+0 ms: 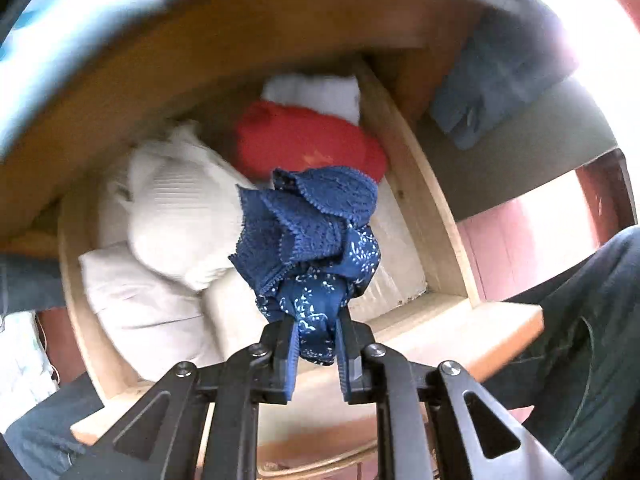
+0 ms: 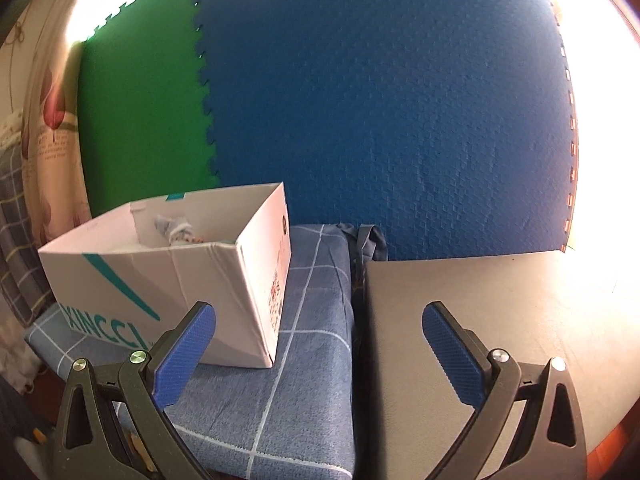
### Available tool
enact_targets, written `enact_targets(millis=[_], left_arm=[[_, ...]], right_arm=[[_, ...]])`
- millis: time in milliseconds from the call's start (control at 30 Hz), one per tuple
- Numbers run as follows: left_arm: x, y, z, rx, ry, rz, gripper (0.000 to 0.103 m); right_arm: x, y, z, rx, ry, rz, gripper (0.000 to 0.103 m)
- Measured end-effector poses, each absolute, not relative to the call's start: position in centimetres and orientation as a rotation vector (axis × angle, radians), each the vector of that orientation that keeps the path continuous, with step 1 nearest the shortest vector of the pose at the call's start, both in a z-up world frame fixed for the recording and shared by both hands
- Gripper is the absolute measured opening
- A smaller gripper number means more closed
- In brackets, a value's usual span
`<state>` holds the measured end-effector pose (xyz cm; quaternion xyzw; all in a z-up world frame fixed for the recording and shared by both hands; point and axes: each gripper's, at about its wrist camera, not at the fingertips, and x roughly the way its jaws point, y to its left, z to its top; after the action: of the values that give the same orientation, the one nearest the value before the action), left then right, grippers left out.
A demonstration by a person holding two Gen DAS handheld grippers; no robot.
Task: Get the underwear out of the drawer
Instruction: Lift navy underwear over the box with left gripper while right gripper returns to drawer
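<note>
Underwear (image 1: 310,236), dark blue w/ lace trim and a small white print, is bunched up and pinched in the left gripper (image 1: 316,340); jaws are squeezed nearly together on the fabric, which hangs above the open wooden drawer (image 1: 420,200), not resting on anything inside. Below it in the drawer: a cream ribbed piece (image 1: 180,208) at about 9 o'clock from the bundle, a red item (image 1: 304,140) at 12, a white folded thing (image 1: 316,92) farther back at 12, all pretty blurry tbh. Person's dark trouser leg (image 1: 592,340) sits at 3-4 o'clock. Right gripper (image 2: 320,344) is elsewhere, jaws spread wide w/ nothing between them, looking over a blue checked cushion (image 2: 296,344) and a grey worktop (image 2: 500,300). A white cardboard box (image 2: 168,276) sits on the cushion at 10 o'clock from that gripper, w/ some cloth inside, can't tell what. Blue foam mat (image 2: 380,100) and green mat (image 2: 140,100) stand behind.
</note>
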<state>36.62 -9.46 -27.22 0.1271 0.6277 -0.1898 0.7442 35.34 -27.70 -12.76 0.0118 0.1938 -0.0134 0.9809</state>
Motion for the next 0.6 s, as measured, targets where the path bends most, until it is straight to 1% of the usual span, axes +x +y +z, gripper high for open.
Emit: enact_targets(millis=[167, 300, 400, 600], left_arm=[[33.2, -6.4, -23.7, 0.204, 1.279, -0.416, 0.015], [30.4, -2.6, -19.2, 0.174, 1.154, -0.405, 0.015], [30.1, 0.5, -14.0, 0.143, 1.051, -0.386, 0.015], [32.1, 6.2, -0.9, 0.039, 0.762, -0.281, 0.015]], right_arm=[[35.7, -27.5, -13.6, 0.010, 0.422, -0.034, 0.103], [35.9, -27.7, -14.3, 0.030, 0.476, -0.033, 0.103], [35.7, -27.6, -14.8, 0.041, 0.507, -0.024, 0.103], [35.4, -26.6, -15.4, 0.010, 0.533, -0.022, 0.103]])
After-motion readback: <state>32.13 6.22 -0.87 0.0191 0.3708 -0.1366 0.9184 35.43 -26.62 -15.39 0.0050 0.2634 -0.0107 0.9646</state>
